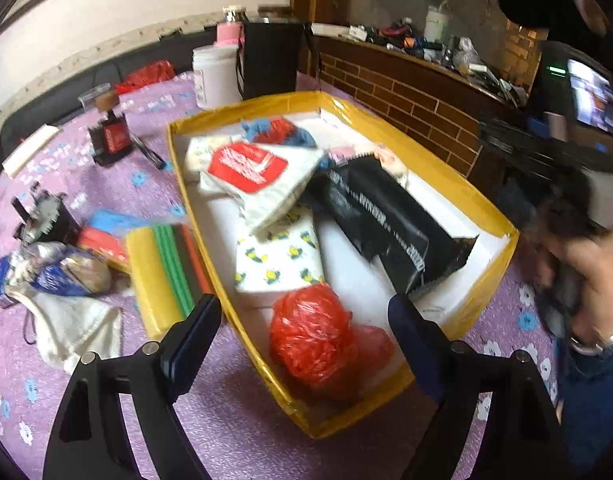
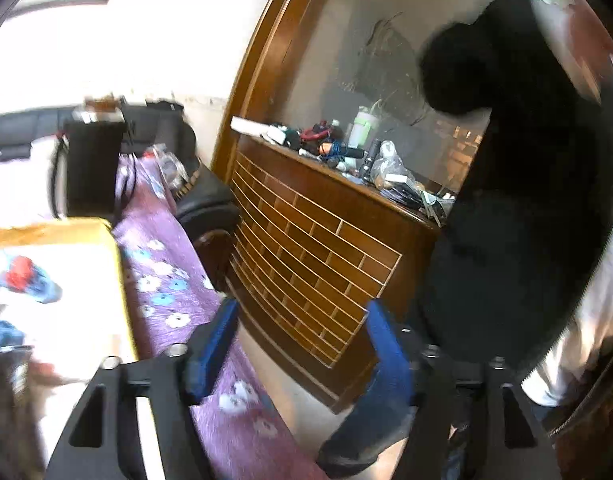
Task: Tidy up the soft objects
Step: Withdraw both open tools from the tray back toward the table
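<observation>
the yellow-edged box (image 1: 446, 160) sits in the middle of the worktop (image 1: 234, 420), and most of the soft things are already in it. at its near end lies a crumpled red plastic bag (image 1: 312, 342); behind that a flower-print tissue pack (image 1: 280, 258), a long black pouch (image 1: 386, 220) lying slantwise, a white bag with a red label (image 1: 250, 174), and a blue and red bundle (image 1: 276, 130) at the far end.

the red bag looks feather-light, crinkly and slippery, so i would pinch a thick bunch of its folds, not a single loose layer. the tissue pack should squash a little and wants a hold across its short sides. left of the box, outside it, wait a roll of coloured bags (image 1: 166, 268) and a white cloth (image 1: 76, 328), both limp.

the left tongs (image 1: 306, 312) stand wide apart over the near end of the box, clamped on nothing. the right tongs (image 2: 302, 320) are also spread, with nothing between them, pointing past the right side of the box toward a wooden cabinet (image 2: 306, 240).

the worktop wears a purple flowered cloth, likely to drag and wrinkle. the room is cluttered, with a littered shelf beyond.
</observation>
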Demonstrator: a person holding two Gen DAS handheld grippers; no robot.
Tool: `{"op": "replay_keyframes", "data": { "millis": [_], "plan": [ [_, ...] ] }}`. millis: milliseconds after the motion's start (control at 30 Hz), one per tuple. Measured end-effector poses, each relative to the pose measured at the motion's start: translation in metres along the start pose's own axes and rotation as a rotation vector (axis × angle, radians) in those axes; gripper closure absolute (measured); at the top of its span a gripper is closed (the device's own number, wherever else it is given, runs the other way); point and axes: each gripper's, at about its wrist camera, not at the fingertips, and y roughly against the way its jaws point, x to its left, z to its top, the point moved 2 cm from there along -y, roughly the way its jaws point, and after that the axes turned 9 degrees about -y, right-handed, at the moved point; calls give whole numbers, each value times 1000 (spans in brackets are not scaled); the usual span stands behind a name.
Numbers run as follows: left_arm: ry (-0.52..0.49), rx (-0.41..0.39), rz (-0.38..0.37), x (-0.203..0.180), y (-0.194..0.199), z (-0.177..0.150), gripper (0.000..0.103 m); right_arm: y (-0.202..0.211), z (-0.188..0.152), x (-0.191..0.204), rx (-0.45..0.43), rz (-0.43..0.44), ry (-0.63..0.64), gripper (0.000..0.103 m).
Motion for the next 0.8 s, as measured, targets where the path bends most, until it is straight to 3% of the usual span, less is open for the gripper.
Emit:
{"op": "replay_keyframes", "data": {
  "millis": [100, 167, 300, 400, 567, 633, 700, 733, 800],
  "plan": [
    [-15, -42, 12, -2, 9, 1, 18, 7, 5, -19, 103, 187, -9, 7],
    [-30, -72, 39, -3, 15, 2, 18, 21, 6, -37, 112, 217, 24, 11],
    [-46, -97, 65, -5, 20, 2, 18, 95, -25, -70, -17, 248, 204, 13],
    [-59, -98, 53, -6, 20, 3, 18, 134, -49, -112, -32, 303, 128, 13],
    [-84, -94, 35, -14, 21, 3, 18, 230, -60, -195, -257, 244, -59, 13],
    [-92, -97, 42, -16, 22, 5, 18, 259, -49, -225, -335, 329, -168, 12],
    [-97, -101, 44, -19, 27, 6, 18, 284, -42, -238, -433, 431, -231, 0],
    [-98, -109, 47, -20, 31, 7, 18, 286, -39, -234, -481, 484, -244, 0],
    [-98, -129, 58, -20, 42, 7, 18, 270, -35, -211, -449, 552, -246, 0]
  ]
}}
